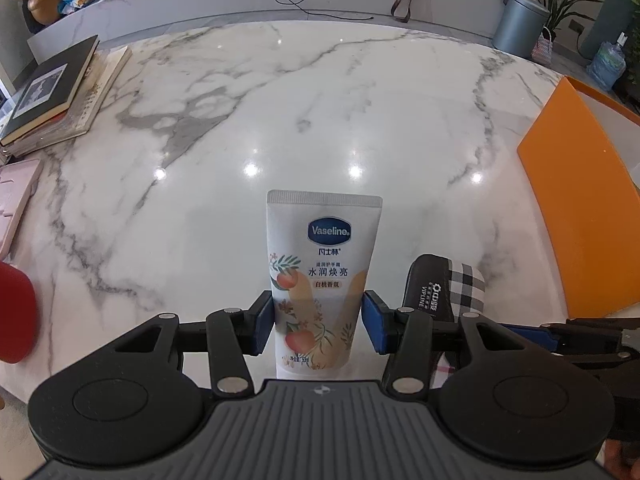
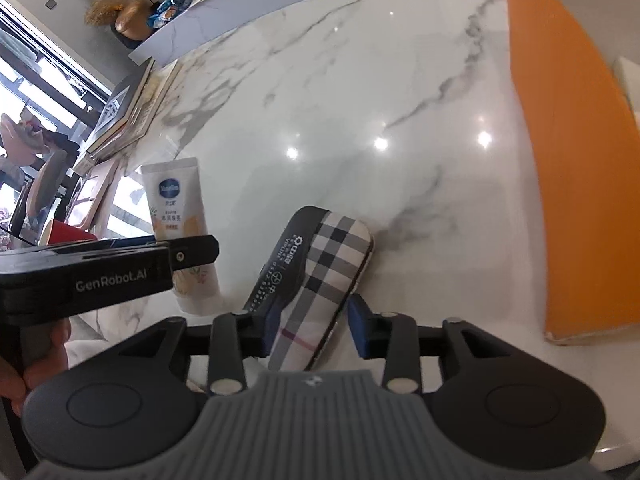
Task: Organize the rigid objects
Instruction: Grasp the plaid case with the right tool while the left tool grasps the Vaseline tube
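Two claws over a marble worktop, a tube in one and a plaid case in the other.

The left claw (image 1: 319, 318) is clenched on an upright Vaseline tube (image 1: 323, 264). The right claw (image 2: 313, 326) straddles the plaid case (image 2: 320, 280): the left pad touches, the right stands just clear, so it is released. The case lies on the worktop (image 2: 360, 100) just beside the tube, with an orange box (image 2: 568, 200) further right.

Both grippers: black linkage arms, silver rivets, blue pads, ribbed grey housing; left gripper (image 2: 192, 254) body marked "GenRobot.AI"; right gripper (image 2: 310, 328) identical.
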Demonstrator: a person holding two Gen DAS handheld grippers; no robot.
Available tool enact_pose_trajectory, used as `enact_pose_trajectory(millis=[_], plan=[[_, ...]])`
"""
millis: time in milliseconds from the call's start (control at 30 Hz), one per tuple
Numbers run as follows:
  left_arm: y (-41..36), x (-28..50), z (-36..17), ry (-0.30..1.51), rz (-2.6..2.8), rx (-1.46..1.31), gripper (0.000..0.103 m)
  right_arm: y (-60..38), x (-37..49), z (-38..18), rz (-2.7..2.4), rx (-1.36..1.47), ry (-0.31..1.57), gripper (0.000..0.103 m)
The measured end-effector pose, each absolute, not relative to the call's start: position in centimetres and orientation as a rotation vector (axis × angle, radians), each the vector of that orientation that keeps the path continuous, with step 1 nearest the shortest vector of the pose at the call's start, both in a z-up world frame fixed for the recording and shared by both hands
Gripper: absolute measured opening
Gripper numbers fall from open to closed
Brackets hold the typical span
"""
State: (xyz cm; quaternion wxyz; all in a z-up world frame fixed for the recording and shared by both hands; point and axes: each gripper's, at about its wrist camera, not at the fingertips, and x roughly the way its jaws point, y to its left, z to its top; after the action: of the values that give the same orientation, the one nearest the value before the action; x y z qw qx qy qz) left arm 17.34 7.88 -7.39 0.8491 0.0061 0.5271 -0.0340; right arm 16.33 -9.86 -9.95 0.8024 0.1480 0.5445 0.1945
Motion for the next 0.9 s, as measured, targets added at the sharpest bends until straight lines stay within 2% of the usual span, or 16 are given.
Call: enact_pose_trajectory(millis=[67,133,233,367,433,500,600,667,767,800,833,900], plan=[[8.0,17.7,-7.9,1.127,-0.069,0.017,0.053,-9.1,16.5,-10.1,0.414,0.3,1.168,0.055],[8.1,18.1,-8.6,1.148,-0.063,0.023,0.053,-8.3,16.5,-10.1,0.412,0.264,1.162,0.06],[8.3,18.6,-9.2,1.172,-0.059,0.027,0.053,-6.7,16.7,-10.0,0.404,0.176,1.14,0.062],[8.2,19.0,-10.0,1.203,-0.038,0.054,0.053,-4.3,16.4,-10.1,0.42,0.013,1.117,0.074],[8.4,19.0,-10.2,1.207,-0.039,0.051,0.054,-3.1,16.0,-10.3,0.442,-0.092,1.103,0.077],[8.5,19.1,-10.3,1.209,-0.041,0.042,0.054,-2.7,15.9,-10.6,0.46,-0.148,1.09,0.077],[8.5,19.0,-10.3,1.22,-0.036,0.058,0.06,-3.1,16.1,-10.5,0.497,-0.196,1.093,0.075],[8.3,18.8,-10.3,1.229,-0.044,0.071,0.063,-3.6,16.3,-10.4,0.513,-0.225,1.094,0.068],[8.1,18.5,-10.3,1.241,-0.061,0.091,0.064,-4.2,16.3,-10.4,0.522,-0.231,1.096,0.066],[8.0,18.4,-10.3,1.243,-0.067,0.098,0.063,-4.3,16.2,-10.3,0.519,-0.225,1.095,0.065],[8.0,18.3,-10.3,1.241,-0.076,0.099,0.055,-4.6,16.2,-10.2,0.515,-0.21,1.093,0.065],[7.9,18.1,-10.2,1.237,-0.089,0.089,0.052,-5.3,16.2,-10.2,0.51,-0.172,1.091,0.065]])
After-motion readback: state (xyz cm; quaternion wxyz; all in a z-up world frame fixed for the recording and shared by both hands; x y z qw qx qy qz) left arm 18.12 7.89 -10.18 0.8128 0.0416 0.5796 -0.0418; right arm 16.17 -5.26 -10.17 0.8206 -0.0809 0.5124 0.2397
